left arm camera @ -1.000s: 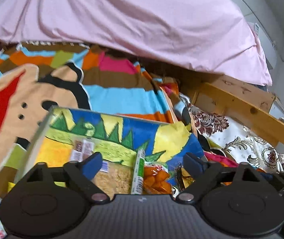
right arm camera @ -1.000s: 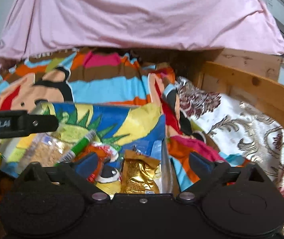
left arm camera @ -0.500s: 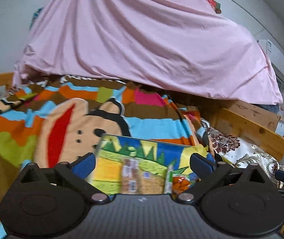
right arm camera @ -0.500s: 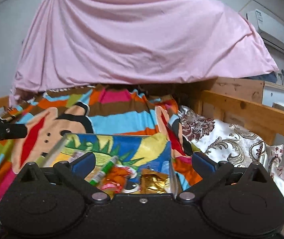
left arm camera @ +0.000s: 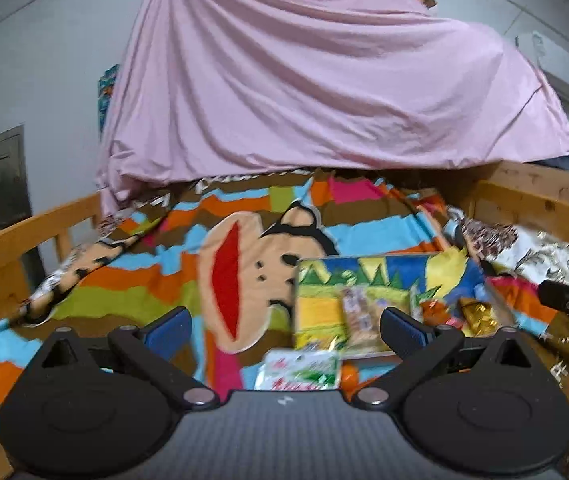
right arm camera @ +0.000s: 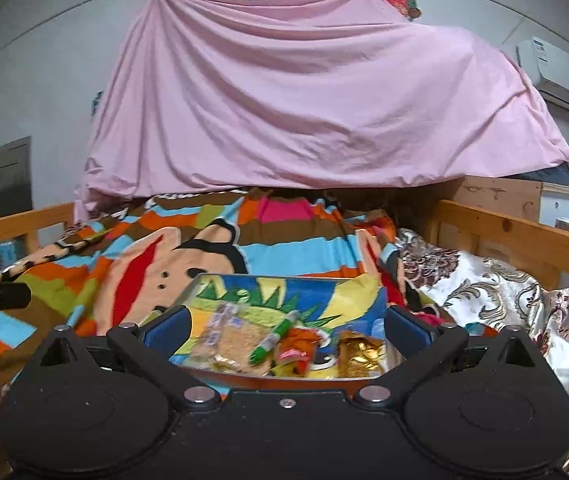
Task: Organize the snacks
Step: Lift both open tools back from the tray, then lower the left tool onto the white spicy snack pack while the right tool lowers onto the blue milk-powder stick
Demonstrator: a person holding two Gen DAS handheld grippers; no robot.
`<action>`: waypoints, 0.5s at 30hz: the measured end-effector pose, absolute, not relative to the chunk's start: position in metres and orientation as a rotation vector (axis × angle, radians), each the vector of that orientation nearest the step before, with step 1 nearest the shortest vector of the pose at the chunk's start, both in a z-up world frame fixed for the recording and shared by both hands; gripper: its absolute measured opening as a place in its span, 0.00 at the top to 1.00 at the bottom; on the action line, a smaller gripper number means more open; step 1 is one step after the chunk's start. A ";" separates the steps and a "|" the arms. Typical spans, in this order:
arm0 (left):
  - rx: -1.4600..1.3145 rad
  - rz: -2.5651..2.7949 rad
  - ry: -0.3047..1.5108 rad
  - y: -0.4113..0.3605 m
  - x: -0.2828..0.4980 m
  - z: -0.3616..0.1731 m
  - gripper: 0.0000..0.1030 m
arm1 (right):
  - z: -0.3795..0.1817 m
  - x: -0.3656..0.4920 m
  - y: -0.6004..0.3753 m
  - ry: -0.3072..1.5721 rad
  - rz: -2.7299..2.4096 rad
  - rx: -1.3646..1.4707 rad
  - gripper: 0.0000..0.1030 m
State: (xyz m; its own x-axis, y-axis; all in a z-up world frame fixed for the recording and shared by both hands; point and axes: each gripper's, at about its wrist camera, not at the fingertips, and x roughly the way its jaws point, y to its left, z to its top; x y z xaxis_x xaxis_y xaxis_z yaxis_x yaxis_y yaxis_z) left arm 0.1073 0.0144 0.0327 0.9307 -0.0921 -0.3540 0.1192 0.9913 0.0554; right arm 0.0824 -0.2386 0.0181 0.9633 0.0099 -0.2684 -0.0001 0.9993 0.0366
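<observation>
Left tongs [left arm camera: 284,326] and right tongs [right arm camera: 286,326] both spread wide, nothing gripped; both pulled back and higher than a second ago. Snack tray [right arm camera: 368,280] on striped blanket [right arm camera: 292,248], smaller in view. Green-white packet [left arm camera: 298,370] now visible before tray.

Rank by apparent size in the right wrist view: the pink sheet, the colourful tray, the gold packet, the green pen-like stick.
1. pink sheet, by far the largest
2. colourful tray
3. gold packet
4. green pen-like stick: longer than the packet but much thinner, so the last two are close.
</observation>
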 end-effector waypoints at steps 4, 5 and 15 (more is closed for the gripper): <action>0.076 -0.087 0.384 0.029 0.096 0.043 0.00 | 0.015 0.067 -0.222 0.293 0.059 0.028 0.01; 0.077 -0.081 0.390 0.033 0.097 0.045 0.00 | 0.013 0.064 -0.216 0.303 0.074 0.022 0.01; 0.077 -0.158 0.639 0.060 0.141 0.039 0.00 | -0.007 0.063 -0.157 0.402 0.219 -0.106 0.01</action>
